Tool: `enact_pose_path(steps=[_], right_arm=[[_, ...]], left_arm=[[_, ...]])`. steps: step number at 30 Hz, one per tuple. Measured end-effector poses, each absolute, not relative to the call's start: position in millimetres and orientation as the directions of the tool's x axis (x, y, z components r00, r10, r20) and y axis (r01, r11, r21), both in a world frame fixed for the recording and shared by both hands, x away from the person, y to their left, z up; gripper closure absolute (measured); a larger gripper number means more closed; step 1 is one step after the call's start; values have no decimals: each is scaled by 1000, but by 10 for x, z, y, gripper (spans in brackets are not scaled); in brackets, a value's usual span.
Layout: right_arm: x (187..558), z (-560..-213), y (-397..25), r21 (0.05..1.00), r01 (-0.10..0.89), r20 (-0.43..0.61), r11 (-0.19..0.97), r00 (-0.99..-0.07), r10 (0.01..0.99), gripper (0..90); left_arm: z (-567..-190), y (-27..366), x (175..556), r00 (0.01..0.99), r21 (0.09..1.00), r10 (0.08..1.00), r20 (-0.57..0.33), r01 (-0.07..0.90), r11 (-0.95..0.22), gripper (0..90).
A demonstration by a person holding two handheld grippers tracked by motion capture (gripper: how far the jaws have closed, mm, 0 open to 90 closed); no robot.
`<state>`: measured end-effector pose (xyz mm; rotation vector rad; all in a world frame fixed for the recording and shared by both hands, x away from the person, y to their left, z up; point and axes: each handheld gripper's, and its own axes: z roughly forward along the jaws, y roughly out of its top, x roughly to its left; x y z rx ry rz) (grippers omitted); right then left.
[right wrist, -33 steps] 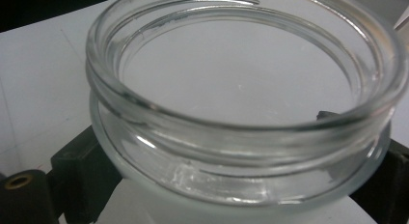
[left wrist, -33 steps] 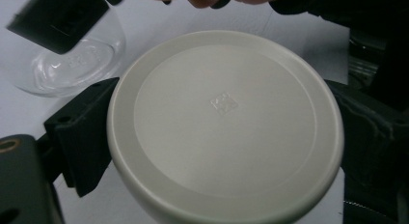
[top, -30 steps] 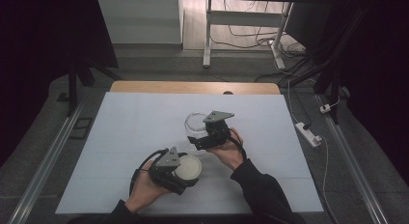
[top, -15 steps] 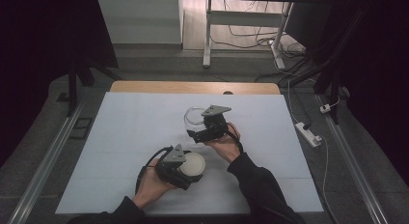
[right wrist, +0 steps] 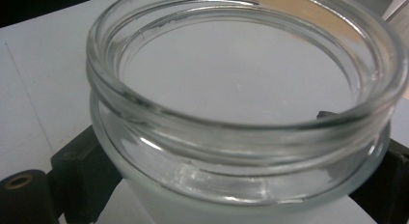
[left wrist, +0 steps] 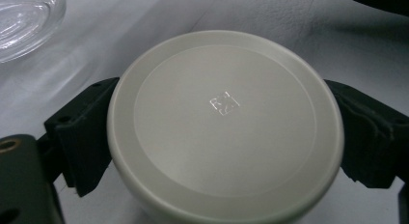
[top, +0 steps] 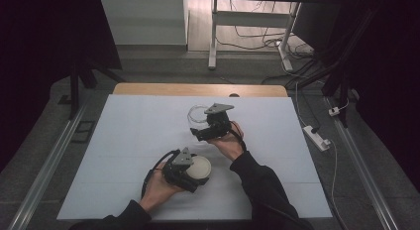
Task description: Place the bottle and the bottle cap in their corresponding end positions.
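The round off-white lid (left wrist: 225,122) sits clamped between the left gripper's (top: 190,171) two black fingers (left wrist: 79,137), one pressed to each side of its rim, near the front of the white worktop (top: 124,141). Farther back and just to the right, the open glass jar (right wrist: 241,103) stands upright, its mouth empty, gripped below the threaded neck by the right gripper's (top: 205,133) fingers (right wrist: 82,171). In the left gripper view, the jar's edge appears near the lid, apart from it.
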<state>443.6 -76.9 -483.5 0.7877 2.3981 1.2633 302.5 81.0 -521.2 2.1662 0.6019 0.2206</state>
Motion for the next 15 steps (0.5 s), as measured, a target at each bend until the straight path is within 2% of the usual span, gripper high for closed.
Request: enact_pose_path(steps=[15], right_arm=[[4595, -4960, -723, 820, 334, -30, 465, -786, 617, 68]], left_arm=[[-5335, 701, 3175, 864, 751, 499, -62, 370, -547, 79]])
